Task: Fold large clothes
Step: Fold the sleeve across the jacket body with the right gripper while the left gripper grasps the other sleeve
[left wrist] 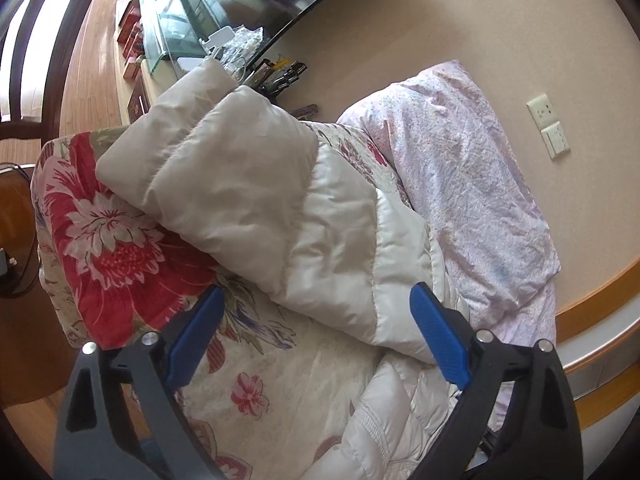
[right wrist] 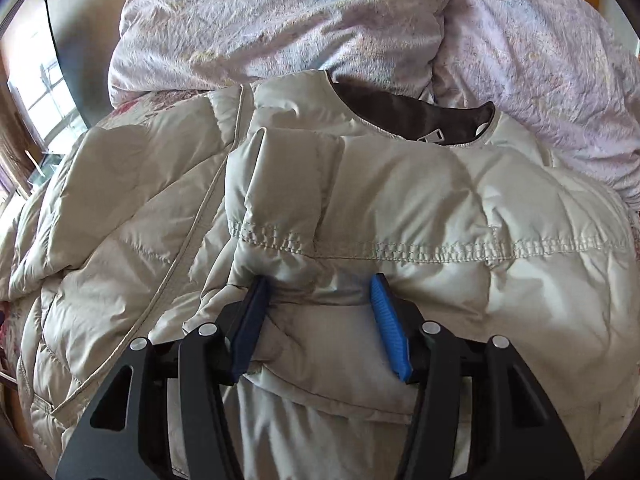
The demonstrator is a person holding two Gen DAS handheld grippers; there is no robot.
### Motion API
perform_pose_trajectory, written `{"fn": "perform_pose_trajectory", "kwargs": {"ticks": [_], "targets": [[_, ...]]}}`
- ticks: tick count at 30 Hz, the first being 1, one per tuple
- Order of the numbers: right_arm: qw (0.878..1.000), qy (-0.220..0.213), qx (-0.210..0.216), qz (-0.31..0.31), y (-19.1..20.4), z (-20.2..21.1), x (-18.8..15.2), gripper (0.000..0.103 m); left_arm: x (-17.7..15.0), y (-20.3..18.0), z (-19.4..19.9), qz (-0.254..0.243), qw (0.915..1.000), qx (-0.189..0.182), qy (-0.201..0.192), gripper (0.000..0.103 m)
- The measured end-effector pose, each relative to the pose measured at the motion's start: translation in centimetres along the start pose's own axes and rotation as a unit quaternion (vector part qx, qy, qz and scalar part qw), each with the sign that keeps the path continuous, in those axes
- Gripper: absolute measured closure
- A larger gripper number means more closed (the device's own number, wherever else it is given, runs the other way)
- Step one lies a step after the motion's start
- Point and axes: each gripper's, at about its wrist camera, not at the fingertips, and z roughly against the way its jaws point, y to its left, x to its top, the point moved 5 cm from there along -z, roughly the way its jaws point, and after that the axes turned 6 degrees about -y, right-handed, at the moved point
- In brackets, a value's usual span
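A cream quilted down jacket (right wrist: 360,208) lies on a bed, its brown-lined collar (right wrist: 416,116) toward the far side. In the left wrist view one sleeve (left wrist: 240,184) stretches across the floral bedspread (left wrist: 108,240). My left gripper (left wrist: 316,300) is open and empty, its blue pads above the sleeve's near part. My right gripper (right wrist: 320,284) has its blue pads pressed into a puffy fold of the jacket's sleeve, with fabric bunched between them.
A crumpled pale pink duvet (right wrist: 320,20) is piled behind the jacket, also in the left wrist view (left wrist: 460,168). A glass-topped cabinet (left wrist: 168,32) with clutter stands beyond the bed's far end. A wall socket (left wrist: 548,128) is on the beige wall.
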Motion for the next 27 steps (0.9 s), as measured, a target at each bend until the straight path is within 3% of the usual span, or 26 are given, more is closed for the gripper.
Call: {"fn": "perform_pose_trajectory", "kwargs": {"ticks": [4,9,16,22,27], "targets": [[1.000,-0.027,0.006,-0.001,0.1,0.3,-0.6,0.047,0.9,2.0,-0.7,0.057,0.9983,0.011,0.000,0.024],[0.999,-0.042,0.027,-0.020,-0.3,0.5,-0.8,0.047,2.2,3.3,-0.5,0.101,0.9948,0.006,-0.016,0.029],[0.998,-0.047,0.038,-0.029,-0.6,0.5,-0.8,0.047,4.3,5.5,-1.0,0.141,0.9890,0.030,-0.031,0.057],[0.999,-0.045,0.009,-0.001,0.1,0.4,-0.9,0.046,5.6,4.7,-1.3,0.074,0.9940,0.078,-0.016,0.088],[0.997,-0.038,-0.039,0.055,1.1,0.4,-0.6,0.041,6.8,-2.2,0.7,-0.029,0.9966,0.065,-0.040,0.092]]}}
